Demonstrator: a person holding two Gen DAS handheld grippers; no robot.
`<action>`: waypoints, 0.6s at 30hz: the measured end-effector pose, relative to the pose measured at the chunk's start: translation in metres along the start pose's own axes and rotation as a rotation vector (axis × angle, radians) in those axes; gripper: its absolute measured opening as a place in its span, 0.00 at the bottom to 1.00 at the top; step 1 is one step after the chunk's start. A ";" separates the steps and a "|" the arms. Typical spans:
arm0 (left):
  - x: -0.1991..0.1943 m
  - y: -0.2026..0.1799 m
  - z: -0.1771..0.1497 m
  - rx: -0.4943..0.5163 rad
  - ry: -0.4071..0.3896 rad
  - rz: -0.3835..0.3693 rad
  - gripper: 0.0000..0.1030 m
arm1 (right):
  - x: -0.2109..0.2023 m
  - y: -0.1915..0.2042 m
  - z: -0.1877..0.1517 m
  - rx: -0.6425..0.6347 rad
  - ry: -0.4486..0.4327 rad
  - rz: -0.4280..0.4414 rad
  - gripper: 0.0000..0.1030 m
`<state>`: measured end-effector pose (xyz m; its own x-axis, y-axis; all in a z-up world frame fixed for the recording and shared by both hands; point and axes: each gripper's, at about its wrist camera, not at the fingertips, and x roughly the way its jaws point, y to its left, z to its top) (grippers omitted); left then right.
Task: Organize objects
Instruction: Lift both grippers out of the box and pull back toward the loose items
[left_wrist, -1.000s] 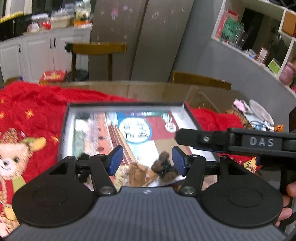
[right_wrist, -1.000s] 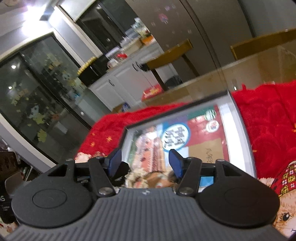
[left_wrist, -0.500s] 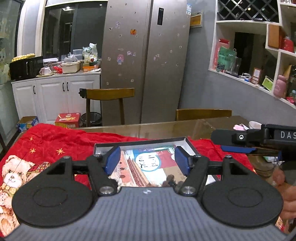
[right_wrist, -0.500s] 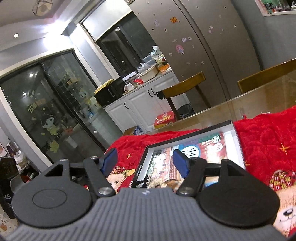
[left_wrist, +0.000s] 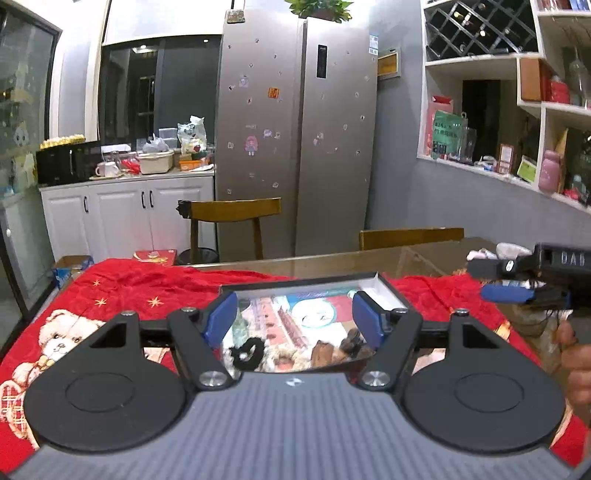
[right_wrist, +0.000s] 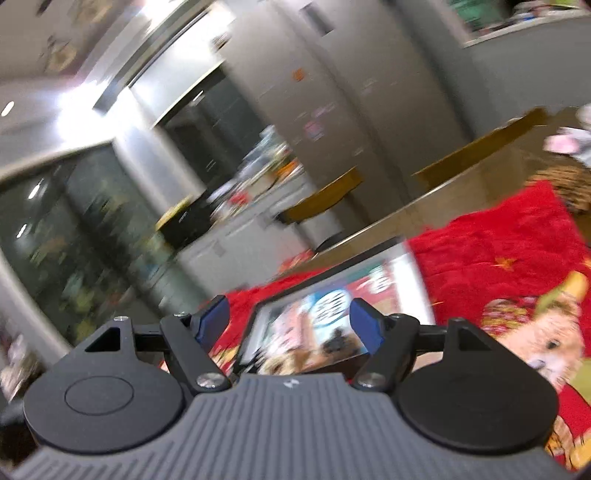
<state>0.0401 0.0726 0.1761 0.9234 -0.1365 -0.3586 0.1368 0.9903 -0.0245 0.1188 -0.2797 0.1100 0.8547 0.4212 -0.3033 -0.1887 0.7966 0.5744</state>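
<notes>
Several small things are already lying in the shallow box (left_wrist: 382, 277), gathered at its near end: a black ring-shaped item (left_wrist: 246, 352), something brown and blocky (left_wrist: 322, 353), and a dark clump (left_wrist: 352, 339) to its right. Their identity is too small to tell. Judging from that, the sorting is looking well along, perhaps nearly finished, since no loose item is showing on the red blanket (left_wrist: 155, 284) covering the desk; clutter at the far right edge of the desk (left_wrist: 484, 254) may be waiting its turn.

The box is sitting in the middle of the blanket, its long axis running from near to far, its open side facing up and its printed bottom showing. In the blurred right wrist view it is appearing skewed, far end leaning right.

The left gripper (left_wrist: 294, 317) is hanging over the box's near end with jaws opening and nothing between them. The right gripper (right_wrist: 289, 321) is likewise opening, empty, just short of the box.
</notes>
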 end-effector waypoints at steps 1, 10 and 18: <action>0.000 -0.001 -0.006 0.003 0.002 0.004 0.72 | -0.003 -0.003 -0.002 -0.003 -0.024 -0.028 0.79; -0.005 0.003 -0.036 -0.083 0.013 -0.004 0.72 | -0.003 -0.021 -0.026 -0.055 -0.069 -0.151 0.79; 0.035 0.003 -0.078 -0.129 0.129 0.006 0.72 | 0.014 -0.033 -0.052 -0.111 -0.045 -0.202 0.79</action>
<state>0.0453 0.0730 0.0907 0.8695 -0.1338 -0.4756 0.0764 0.9875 -0.1381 0.1114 -0.2778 0.0469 0.9007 0.2306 -0.3682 -0.0613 0.9064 0.4179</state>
